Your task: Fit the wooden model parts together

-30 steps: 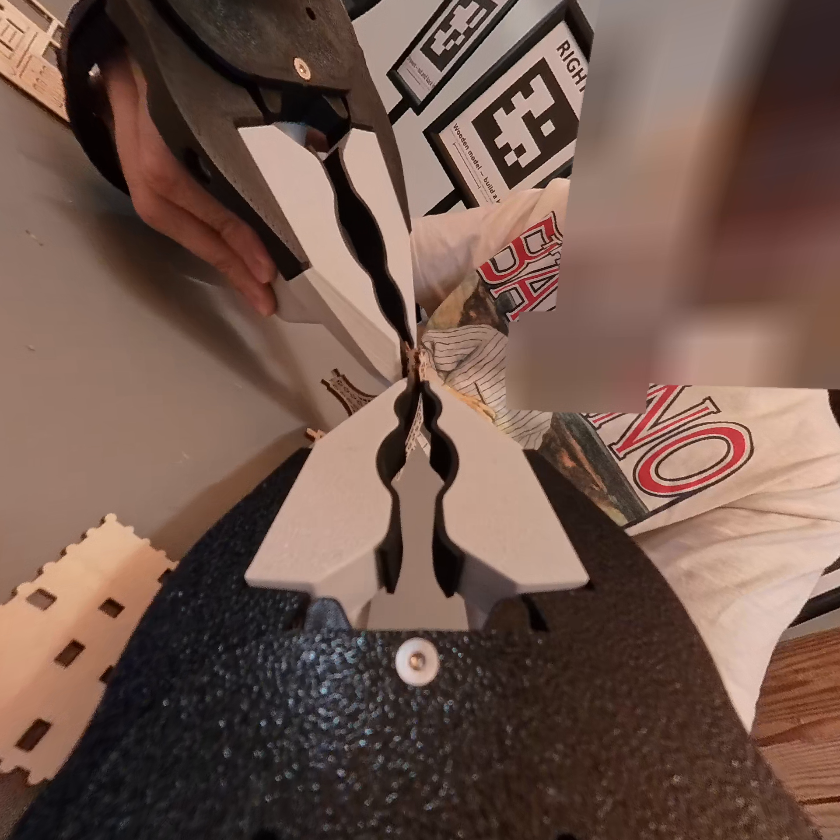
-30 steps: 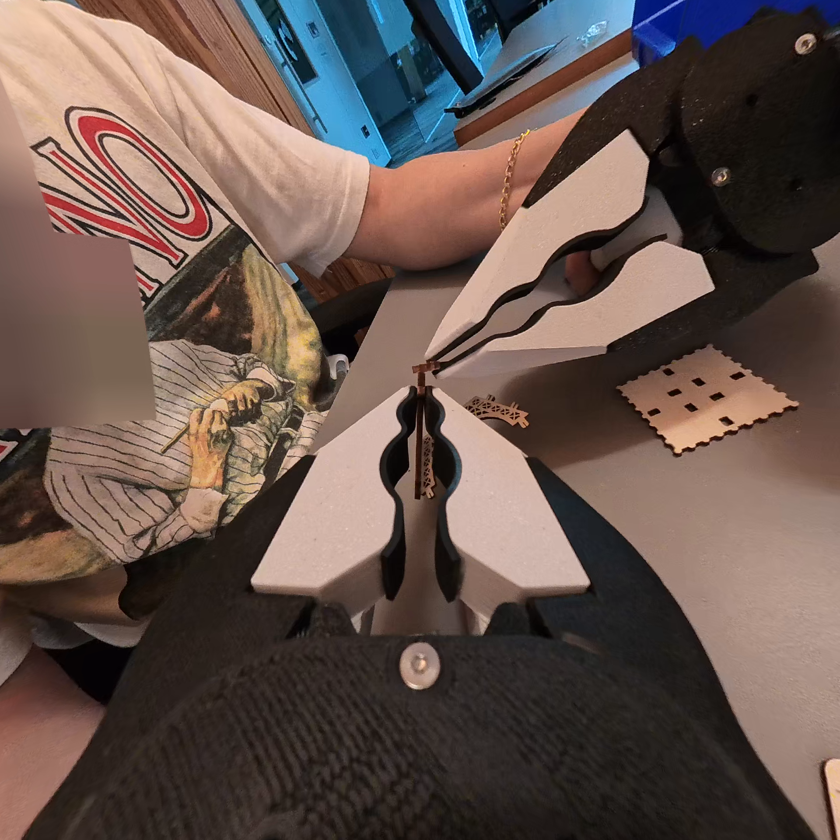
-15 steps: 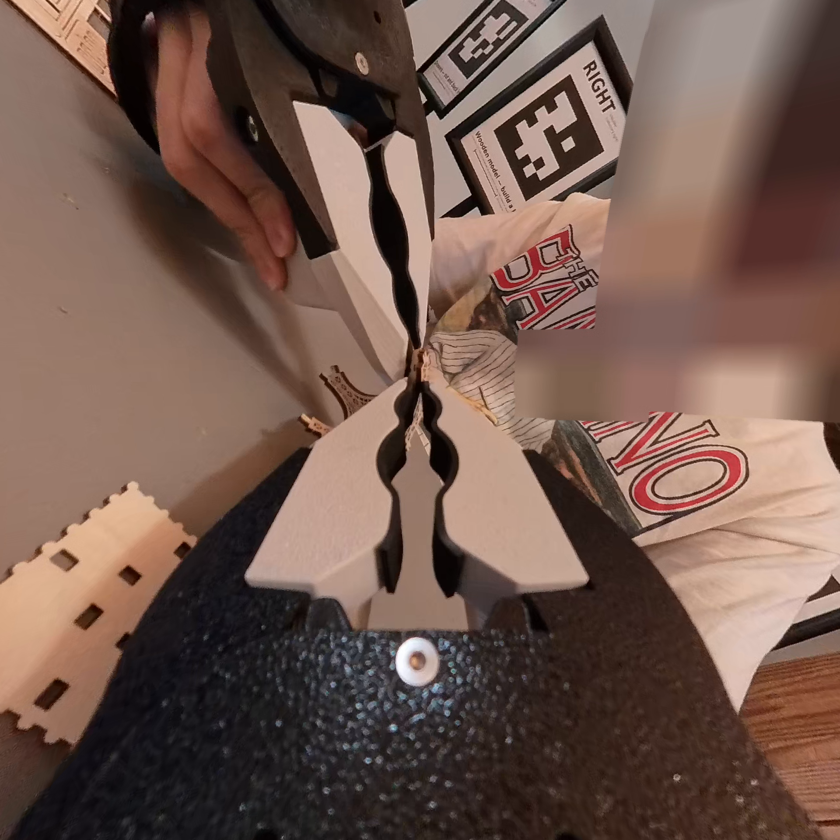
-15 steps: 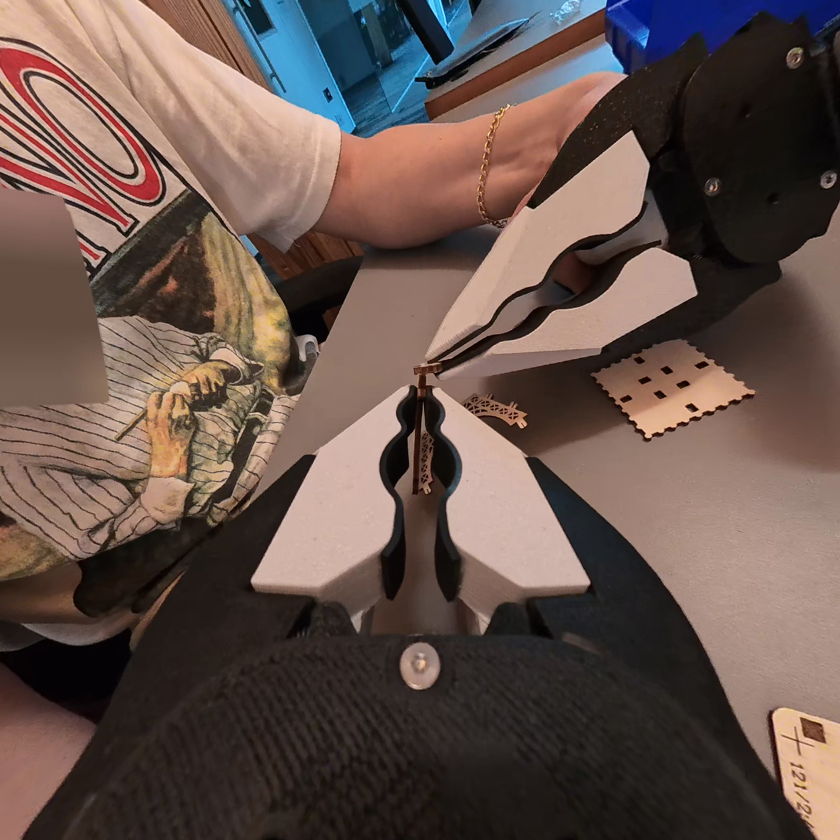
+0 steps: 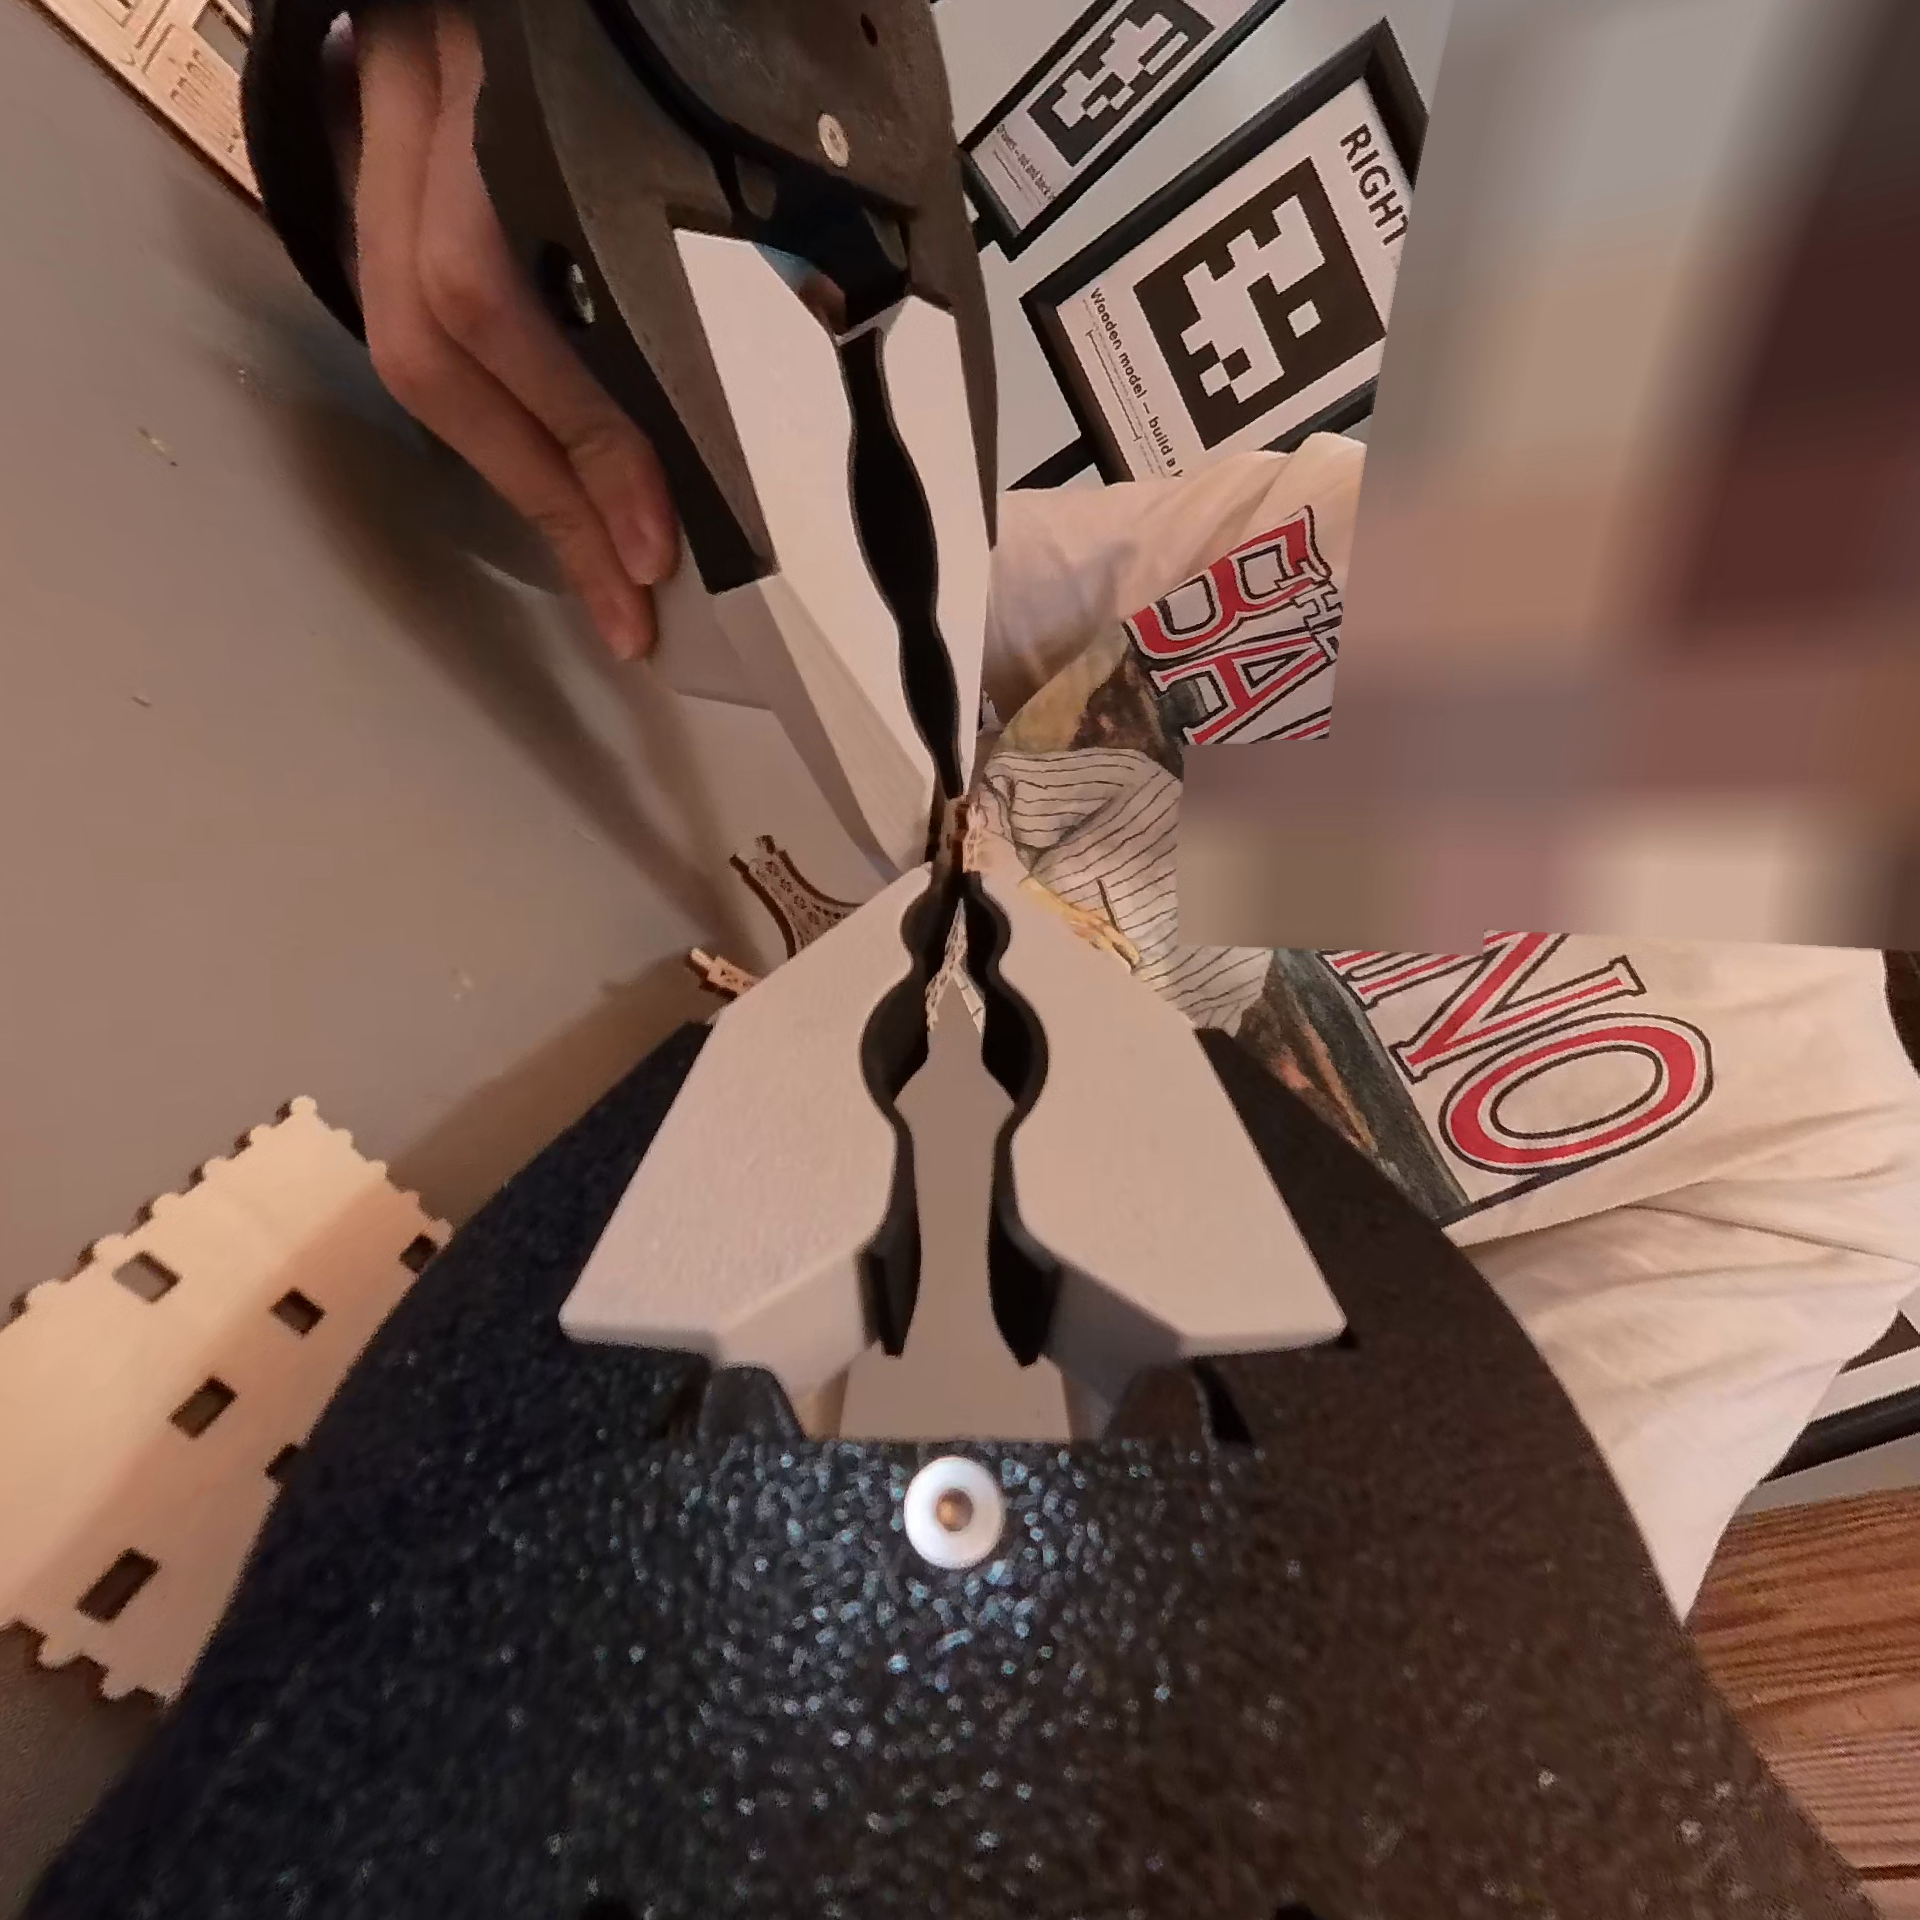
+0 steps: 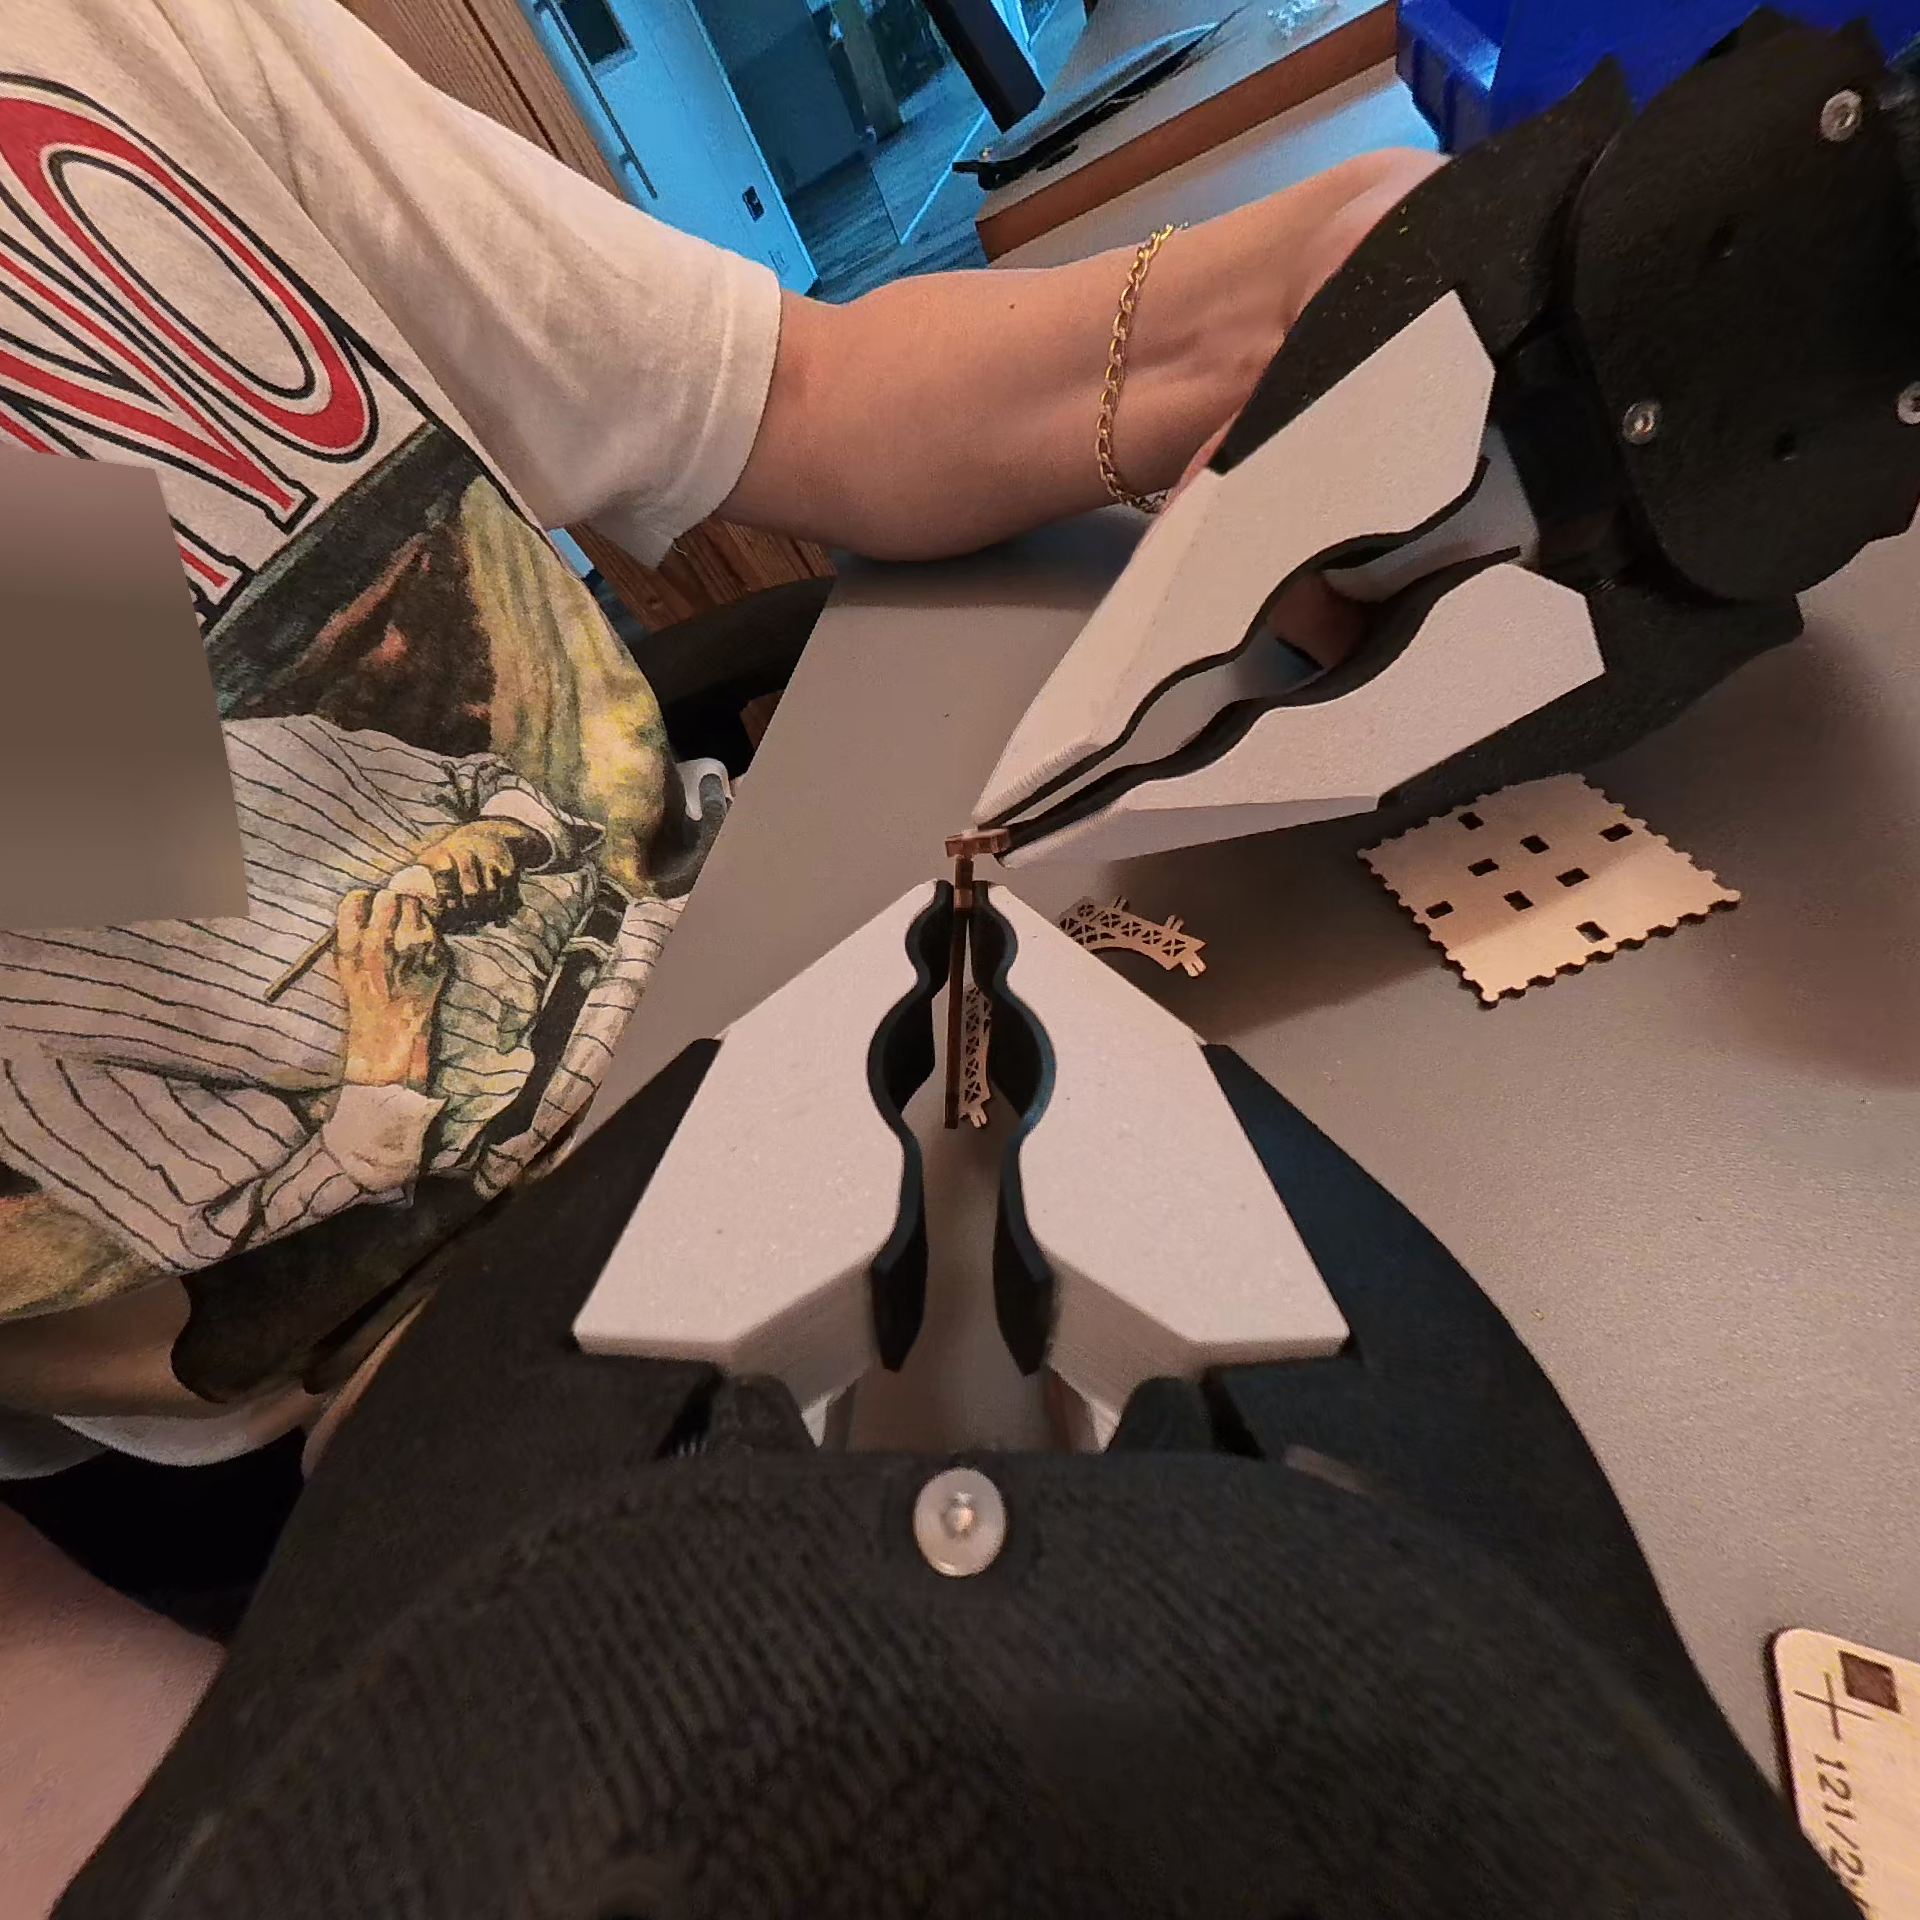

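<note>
Above the grey counter (image 6: 1558, 1195), the two grippers meet tip to tip. Over the last second the left gripper (image 6: 995, 836) has swung a little steeper while its tip stayed at the joint, so the fit seems still under way. The right gripper (image 6: 961, 899) is clenched on a thin lattice strip (image 6: 954, 1008), edge-on between its fingers (image 6: 790, 1143). The left one pinches a small cross piece (image 6: 977, 842) just at 12 o'clock of the strip's top end, apparently touching. A loose lattice part (image 6: 1132, 933) and a slotted square plate (image 6: 1538, 883) lie at 2 o'clock.
</note>
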A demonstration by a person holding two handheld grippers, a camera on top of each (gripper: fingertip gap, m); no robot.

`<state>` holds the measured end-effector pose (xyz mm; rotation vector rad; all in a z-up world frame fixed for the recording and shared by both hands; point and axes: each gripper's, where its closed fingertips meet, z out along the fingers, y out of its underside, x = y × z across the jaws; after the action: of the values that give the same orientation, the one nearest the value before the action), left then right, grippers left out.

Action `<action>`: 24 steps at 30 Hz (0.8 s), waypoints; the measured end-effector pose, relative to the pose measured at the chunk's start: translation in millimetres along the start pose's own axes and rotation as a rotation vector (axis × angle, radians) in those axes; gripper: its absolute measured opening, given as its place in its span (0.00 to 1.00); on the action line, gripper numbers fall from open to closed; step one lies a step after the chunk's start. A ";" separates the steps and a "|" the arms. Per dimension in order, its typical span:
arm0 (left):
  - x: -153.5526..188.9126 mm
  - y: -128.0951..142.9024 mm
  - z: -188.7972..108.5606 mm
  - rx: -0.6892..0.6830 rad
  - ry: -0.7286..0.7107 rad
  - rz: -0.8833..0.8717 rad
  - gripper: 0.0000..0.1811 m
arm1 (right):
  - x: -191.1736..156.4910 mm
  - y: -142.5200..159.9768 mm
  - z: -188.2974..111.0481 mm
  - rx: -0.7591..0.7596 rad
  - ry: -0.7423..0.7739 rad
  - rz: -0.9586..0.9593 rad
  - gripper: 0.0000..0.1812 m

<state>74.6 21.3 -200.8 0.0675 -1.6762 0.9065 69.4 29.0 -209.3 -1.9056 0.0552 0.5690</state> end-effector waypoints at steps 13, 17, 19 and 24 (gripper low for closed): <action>-8.0 2.8 0.4 -0.016 -0.045 -0.030 0.00 | 4.5 7.3 2.8 -0.059 0.032 -0.017 0.00; -6.7 2.4 0.4 -0.010 -0.043 -0.017 0.00 | 3.5 6.4 2.6 -0.052 0.020 -0.009 0.00; -6.9 1.7 -0.1 -0.004 -0.053 -0.006 0.00 | 3.7 5.8 2.3 -0.046 0.018 0.000 0.00; -10.0 1.0 -1.6 -0.001 -0.102 0.038 0.02 | 4.5 5.1 1.8 -0.040 0.021 0.007 0.00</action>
<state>78.7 18.9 -209.9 0.0829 -1.7780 0.9436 71.2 29.5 -216.1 -1.9515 0.0642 0.5581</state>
